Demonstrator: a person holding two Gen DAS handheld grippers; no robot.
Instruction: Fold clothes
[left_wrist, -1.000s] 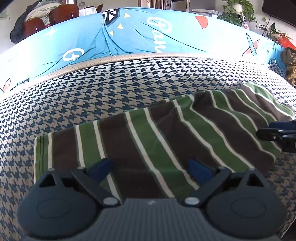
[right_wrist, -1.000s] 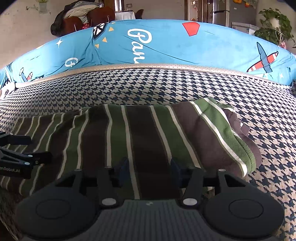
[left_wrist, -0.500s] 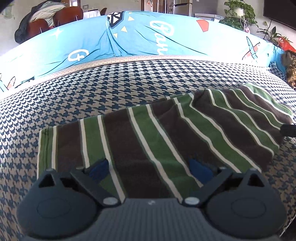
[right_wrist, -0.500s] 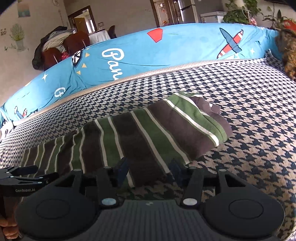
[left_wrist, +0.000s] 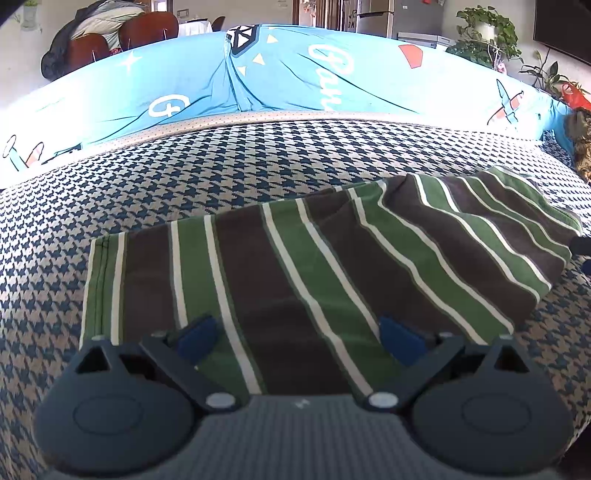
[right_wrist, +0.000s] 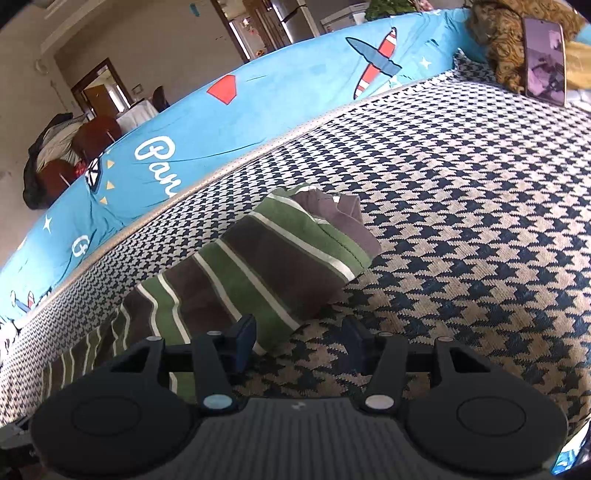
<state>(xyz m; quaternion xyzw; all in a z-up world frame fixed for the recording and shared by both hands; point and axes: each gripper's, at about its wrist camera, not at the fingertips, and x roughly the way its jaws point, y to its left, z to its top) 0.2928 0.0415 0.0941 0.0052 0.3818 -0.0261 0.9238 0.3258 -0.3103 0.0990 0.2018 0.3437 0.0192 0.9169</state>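
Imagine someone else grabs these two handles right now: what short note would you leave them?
Left gripper: open, holding nothing, low over the striped garment.
Right gripper: open, holding nothing, at the garment's right end, over the houndstooth cover.
Garment: lies as a long folded band across the cover, free of both grippers; its right end is bunched.
Done: folded lengthwise, it seems.
Left: probably fold the band across into a compact stack and tidy the bunched end.

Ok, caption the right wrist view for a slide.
Open right gripper beside folded striped shirt on houndstooth cover.
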